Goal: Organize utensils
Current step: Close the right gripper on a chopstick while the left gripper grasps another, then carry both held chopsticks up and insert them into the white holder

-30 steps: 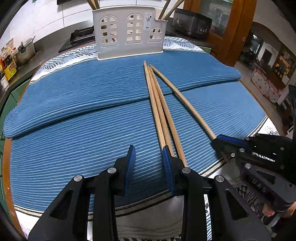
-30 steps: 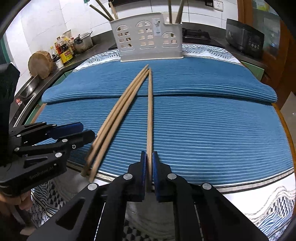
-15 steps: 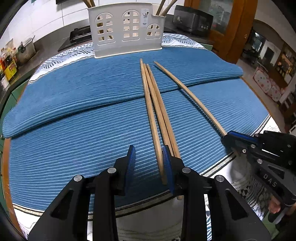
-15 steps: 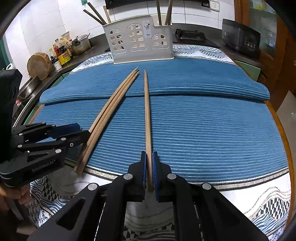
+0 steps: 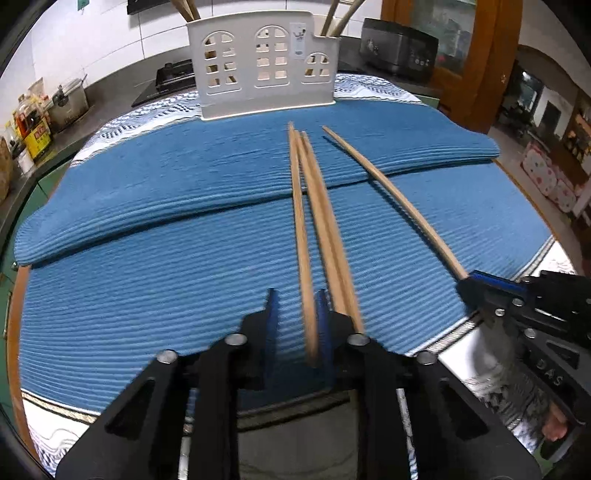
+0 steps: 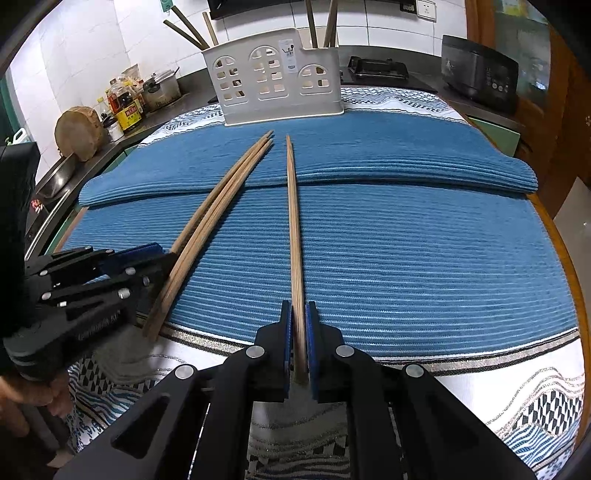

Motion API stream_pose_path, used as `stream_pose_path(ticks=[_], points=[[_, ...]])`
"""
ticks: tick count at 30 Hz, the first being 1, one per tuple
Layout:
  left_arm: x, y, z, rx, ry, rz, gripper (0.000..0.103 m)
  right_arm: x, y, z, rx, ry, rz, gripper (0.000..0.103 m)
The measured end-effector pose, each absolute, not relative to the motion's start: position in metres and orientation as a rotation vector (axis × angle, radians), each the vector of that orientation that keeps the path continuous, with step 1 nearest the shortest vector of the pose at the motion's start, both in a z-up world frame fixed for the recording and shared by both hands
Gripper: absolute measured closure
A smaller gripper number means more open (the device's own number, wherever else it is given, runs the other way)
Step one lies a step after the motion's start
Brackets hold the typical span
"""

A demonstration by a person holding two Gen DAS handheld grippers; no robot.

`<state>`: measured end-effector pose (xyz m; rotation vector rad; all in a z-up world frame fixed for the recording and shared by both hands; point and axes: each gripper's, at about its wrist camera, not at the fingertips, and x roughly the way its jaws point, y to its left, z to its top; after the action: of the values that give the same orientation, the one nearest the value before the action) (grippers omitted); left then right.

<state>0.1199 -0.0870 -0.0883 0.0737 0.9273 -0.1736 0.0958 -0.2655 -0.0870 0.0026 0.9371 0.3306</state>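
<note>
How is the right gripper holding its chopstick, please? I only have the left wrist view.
Observer: The right gripper is shut on the single chopstick, whose near end sits between the fingers' blue pads.
Operator: Thanks. How many are already in the holder? My view crops their tops.
Observer: Five standing chopsticks show above the white utensil holder: three leaning at one end, two at the other.
Operator: And what is on the counter past the bottles?
Observer: A round wooden chopping block leans there, beside the sink.
</note>
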Motion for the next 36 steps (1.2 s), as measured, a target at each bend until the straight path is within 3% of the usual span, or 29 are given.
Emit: stream_pose_path(ticks=[16,29,36], points=[[0.124,-0.070,-0.086,-0.013,0.936,-0.239,0.098,0.094,-0.266,-0.081,0.002,0.911,0.343,0.096],[0.107,-0.050,-0.039,-0.045,0.791,-0.281,0.098,0.079,-0.265,0.009,-0.063,0.663,0.380,0.096],[0.111,-0.044,-0.010,-0.049,0.701,-0.289,0.098,0.101,-0.259,0.046,-0.082,0.617,0.430,0.096]])
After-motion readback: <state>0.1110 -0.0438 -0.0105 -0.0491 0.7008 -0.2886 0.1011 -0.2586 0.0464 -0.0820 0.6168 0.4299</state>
